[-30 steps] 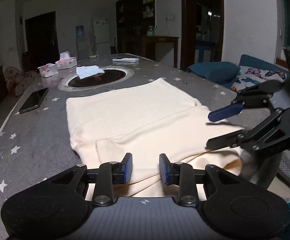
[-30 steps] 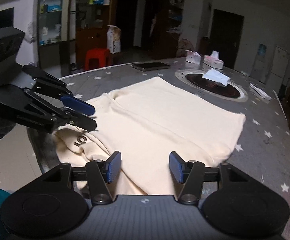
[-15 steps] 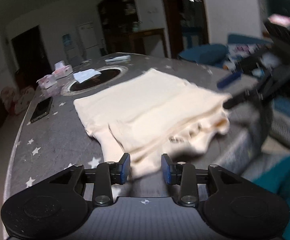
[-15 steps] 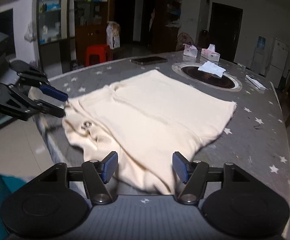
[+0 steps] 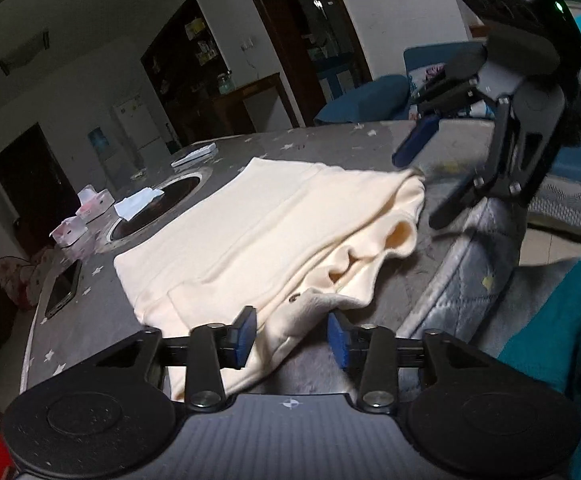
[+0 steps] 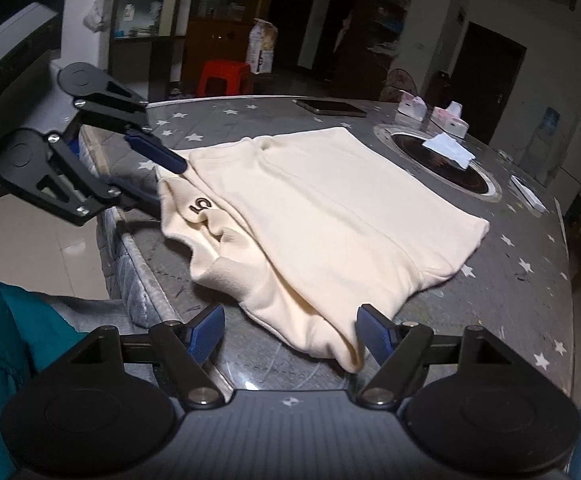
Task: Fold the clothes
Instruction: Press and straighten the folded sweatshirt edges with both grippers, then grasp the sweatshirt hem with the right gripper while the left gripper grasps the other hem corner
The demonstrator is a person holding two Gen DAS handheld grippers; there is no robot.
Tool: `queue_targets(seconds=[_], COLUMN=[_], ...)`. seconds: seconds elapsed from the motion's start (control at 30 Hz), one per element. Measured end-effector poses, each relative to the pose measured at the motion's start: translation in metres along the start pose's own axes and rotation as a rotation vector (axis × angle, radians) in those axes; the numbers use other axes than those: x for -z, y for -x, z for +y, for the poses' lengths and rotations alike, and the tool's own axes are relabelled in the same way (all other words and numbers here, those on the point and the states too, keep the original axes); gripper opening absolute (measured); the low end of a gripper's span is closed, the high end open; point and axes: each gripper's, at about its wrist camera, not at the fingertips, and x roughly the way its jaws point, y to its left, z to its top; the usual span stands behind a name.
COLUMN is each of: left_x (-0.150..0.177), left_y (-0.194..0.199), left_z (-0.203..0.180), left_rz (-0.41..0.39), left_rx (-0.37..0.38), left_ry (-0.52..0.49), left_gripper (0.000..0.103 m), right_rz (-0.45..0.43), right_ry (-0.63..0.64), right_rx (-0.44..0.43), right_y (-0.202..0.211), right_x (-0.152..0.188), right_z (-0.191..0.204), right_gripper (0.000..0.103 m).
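a cream garment lies folded on the grey star-printed table, its near end bunched at the table's padded edge where the person stands and its flat, straight-edged far end reaching toward the dark round inset in the middle of the table. its long axis runs from that near edge away toward the inset; the end with the thick rolled folds and a small dark mark points back at the person, and the smooth end points away.

the left gripper is low over the near corner of the garment. its jaws are closing, and a loose flap of the cream cloth sits between the blue pads — the cloth touches the pad on the picture's left, while the other pad stands clear of it, so it is not pinched. in the right wrist view the same gripper comes in from the left side with its upper blue finger lying on the garment's corner.

the right gripper has its jaws opening, wide apart, with the lowest corner of the garment hanging between them and lying just against the pad on the picture's right, not squeezed. in the left wrist view it hovers at the far bunched corner with the fingers spread.

beyond the garment a dark phone, two pink-and-white tissue boxes and a white tissue on the inset are on the table. a teal sleeve shows at the side.
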Motion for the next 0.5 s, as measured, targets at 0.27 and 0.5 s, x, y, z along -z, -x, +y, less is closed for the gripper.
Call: queue_targets(seconds=[0.27,0.5], left_x=[-0.019,-0.027], left_y=[-0.008,-0.025], left_z=[0.031,0.051], left_rz=[-0.045,-0.045], left_rx=[0.027,0.052], left_ry=[0.151,0.229], left_gripper=[0.009,0.009], right_rz=[-0.029,-0.041], right_ry=[0.055,0.013], right_rx=[-0.028,-0.039], right_y=[-0.008,-0.030], right_x=[-0.006,-0.015], right_z=[0.005,0.001], right_gripper=[0.074,0.051])
